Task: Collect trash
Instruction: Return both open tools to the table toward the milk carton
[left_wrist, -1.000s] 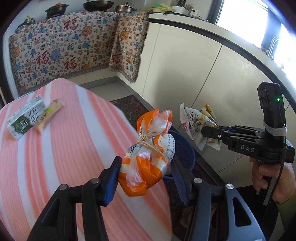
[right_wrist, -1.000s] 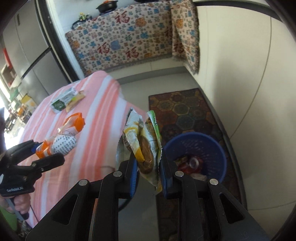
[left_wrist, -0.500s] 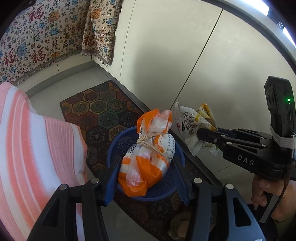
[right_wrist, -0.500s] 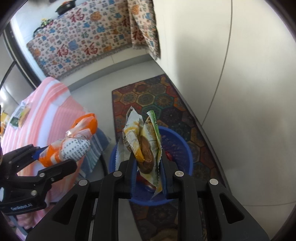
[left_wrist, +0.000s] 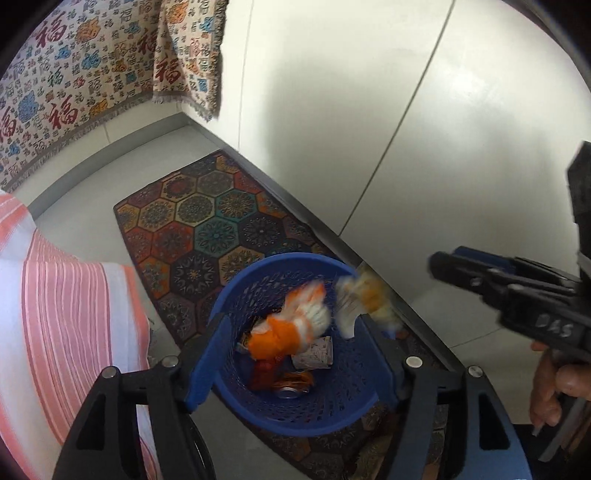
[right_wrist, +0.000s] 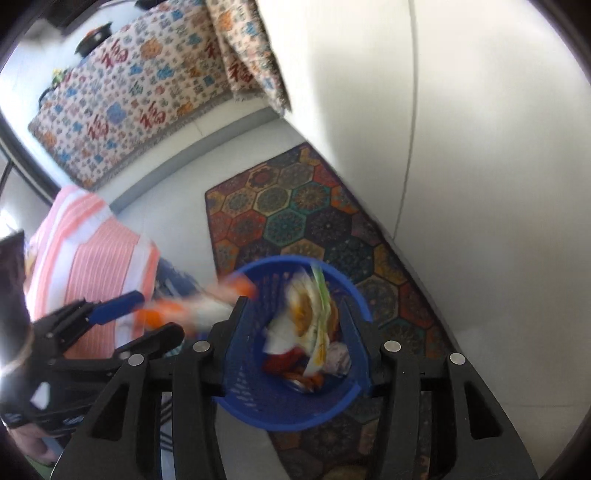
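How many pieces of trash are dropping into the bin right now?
2: the orange bag falls over the blue bin, below the open left gripper; the yellow wrapper falls below the open right gripper.

Left gripper (left_wrist: 295, 354): black angular frame, two blue finger pads (left_wrist: 207, 354), silver round screws on each linkage. Right gripper (right_wrist: 295, 339): the same black frame, blue-lined fingers and silver screws; seen from the left wrist its side carries pale lettering "DAS". Bare-skinned right hand (left_wrist: 554, 384) behind it on the handle.
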